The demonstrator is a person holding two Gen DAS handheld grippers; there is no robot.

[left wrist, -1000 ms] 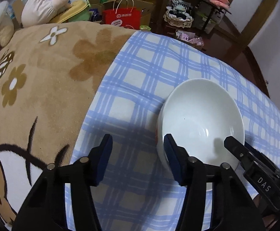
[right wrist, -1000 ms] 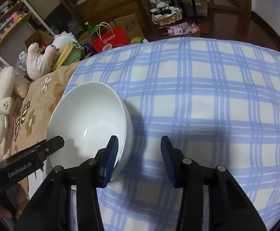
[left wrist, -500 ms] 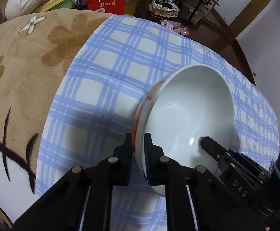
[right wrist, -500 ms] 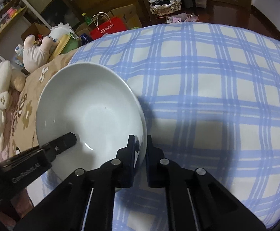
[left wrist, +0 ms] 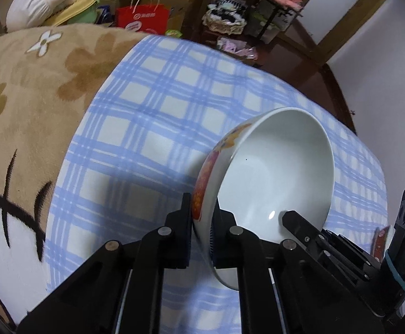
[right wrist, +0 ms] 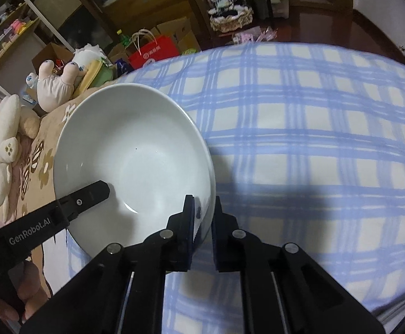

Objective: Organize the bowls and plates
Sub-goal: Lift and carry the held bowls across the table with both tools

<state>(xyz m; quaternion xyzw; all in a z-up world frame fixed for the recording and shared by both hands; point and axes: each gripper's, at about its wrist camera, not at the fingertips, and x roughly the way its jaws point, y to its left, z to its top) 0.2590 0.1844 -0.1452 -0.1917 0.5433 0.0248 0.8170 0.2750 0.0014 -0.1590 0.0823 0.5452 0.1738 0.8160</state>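
Note:
A white bowl (left wrist: 274, 172) with a red and orange flower pattern on its outside hangs tilted just above the blue checked cloth (left wrist: 157, 117). My left gripper (left wrist: 202, 222) is shut on the bowl's left rim, one pad inside and one outside. My right gripper (right wrist: 204, 217) is shut on the opposite rim of the same bowl (right wrist: 135, 161). In the right wrist view one finger of the left gripper (right wrist: 91, 194) lies inside the bowl. In the left wrist view a finger of the right gripper (left wrist: 299, 222) reaches over the near right rim.
A brown flowered blanket (left wrist: 35, 89) covers the surface left of the cloth. Plush toys (right wrist: 57, 83) and a red paper bag (left wrist: 144, 18) stand behind it. A red-patterned dish edge (left wrist: 382, 239) peeks out at the right. The dark floor (right wrist: 313, 27) beyond the cloth holds clutter.
Both grippers stood open astride the bowl's rim while it lay on the cloth. They have shut on the rim, and the bowl has tipped and risen off the cloth.

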